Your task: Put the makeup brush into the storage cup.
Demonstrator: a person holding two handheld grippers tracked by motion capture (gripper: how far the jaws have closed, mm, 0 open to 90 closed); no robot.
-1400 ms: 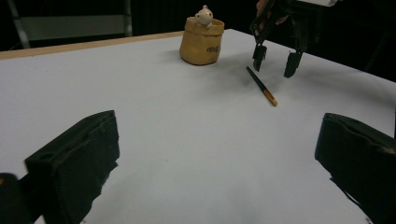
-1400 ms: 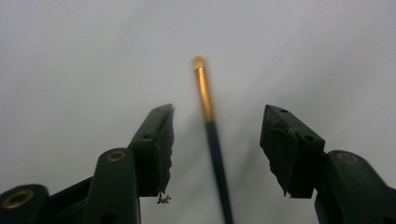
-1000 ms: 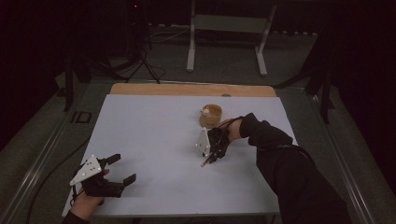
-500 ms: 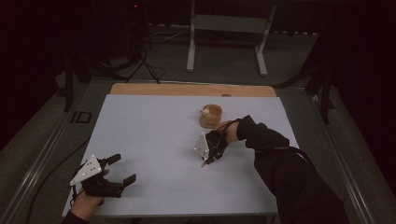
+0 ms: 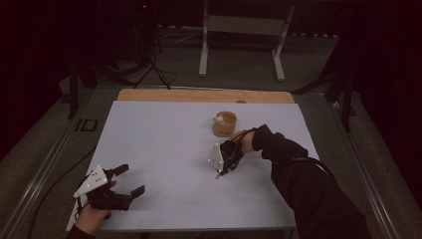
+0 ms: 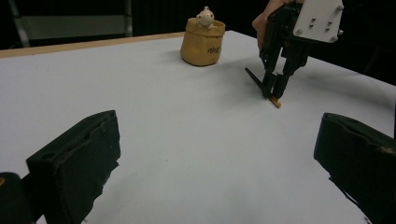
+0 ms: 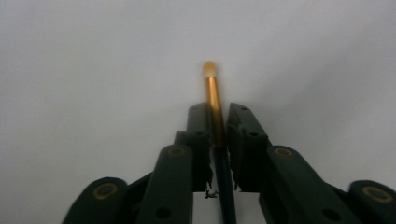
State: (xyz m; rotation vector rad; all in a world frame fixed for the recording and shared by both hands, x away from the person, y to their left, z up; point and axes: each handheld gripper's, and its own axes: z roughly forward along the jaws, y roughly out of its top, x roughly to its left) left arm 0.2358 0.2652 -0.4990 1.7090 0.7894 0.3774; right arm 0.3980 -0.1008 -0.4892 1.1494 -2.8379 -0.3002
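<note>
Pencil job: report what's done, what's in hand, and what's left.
Done: the right gripper has closed on the pencil, eraser end sticking out past the jaws. In hand: the pencil's tip sits at the white table, seen from the left gripper view. Left, probably: carrying it to the tan holder, which is some way off. The left gripper rests open, idle.

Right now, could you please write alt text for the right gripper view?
Two black jaws of the right gripper close on a pencil, its gold band and eraser end pointing away over the white table.
</note>
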